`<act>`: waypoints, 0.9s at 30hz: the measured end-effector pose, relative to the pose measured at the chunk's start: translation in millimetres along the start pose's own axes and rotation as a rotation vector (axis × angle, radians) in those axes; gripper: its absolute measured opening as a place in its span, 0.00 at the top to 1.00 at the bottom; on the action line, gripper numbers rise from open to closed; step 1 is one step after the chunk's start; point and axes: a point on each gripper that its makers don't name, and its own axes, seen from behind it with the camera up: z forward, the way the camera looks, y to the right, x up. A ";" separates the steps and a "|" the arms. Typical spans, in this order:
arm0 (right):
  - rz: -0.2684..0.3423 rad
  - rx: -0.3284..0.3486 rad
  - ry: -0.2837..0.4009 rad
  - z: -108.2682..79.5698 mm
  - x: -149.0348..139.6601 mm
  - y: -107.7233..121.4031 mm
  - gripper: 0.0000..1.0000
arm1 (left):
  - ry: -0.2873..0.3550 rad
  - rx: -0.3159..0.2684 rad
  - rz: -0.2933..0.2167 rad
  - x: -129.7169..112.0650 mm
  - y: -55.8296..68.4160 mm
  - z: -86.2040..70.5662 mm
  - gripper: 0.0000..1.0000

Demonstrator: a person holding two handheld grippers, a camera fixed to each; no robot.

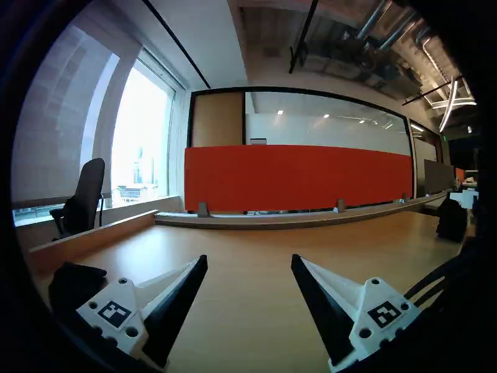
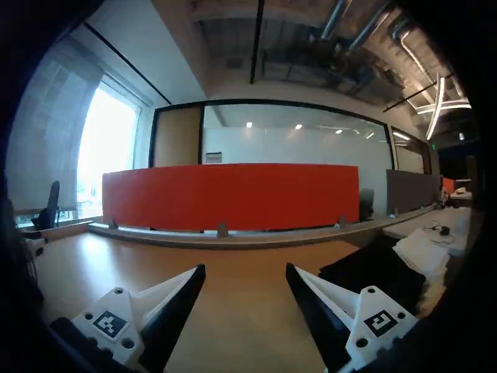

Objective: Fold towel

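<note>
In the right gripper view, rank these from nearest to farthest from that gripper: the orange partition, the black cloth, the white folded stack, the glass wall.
From the right gripper:
1. black cloth, just right on the desk.
2. white folded stack, farther right.
3. orange partition, across the desk ahead.
4. glass wall, behind it.

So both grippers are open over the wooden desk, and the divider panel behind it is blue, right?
Not blue: the divider panel is orange-red, as the left gripper view shows. The left gripper and right gripper are indeed open over the wooden desk.
</note>
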 end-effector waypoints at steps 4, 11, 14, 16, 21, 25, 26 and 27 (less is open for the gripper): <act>0.005 -0.014 -0.003 0.6 -10.9 5.8 0.00 | 0.000 0.000 0.000 0.2 -0.3 -0.3 0.00; 0.019 -0.036 -0.022 2.3 -25.6 15.1 0.00 | 0.000 0.000 0.000 0.6 -0.9 -0.2 0.00; 0.030 -0.036 -0.028 2.9 -30.0 15.2 0.00 | 0.000 0.000 0.000 0.7 -1.1 -0.4 0.00; 0.036 -0.030 -0.028 3.0 -31.9 13.6 0.00 | 0.000 0.000 0.000 0.7 -0.9 -0.5 0.00; 0.034 -0.013 -0.027 1.4 -33.8 8.8 0.00 | 0.000 0.000 0.000 0.7 -0.8 -0.6 0.00; 0.022 -0.002 -0.023 -0.1 -32.9 4.4 0.00 | 0.000 0.000 0.000 0.8 -0.7 -0.6 0.00; 0.019 0.001 -0.022 -0.5 -32.4 3.0 0.00 | 0.000 0.000 0.000 0.8 -0.6 -0.6 0.00; 0.016 0.003 -0.020 -1.1 -32.1 1.7 0.00 | 0.000 0.000 0.000 0.8 -0.4 -0.5 0.00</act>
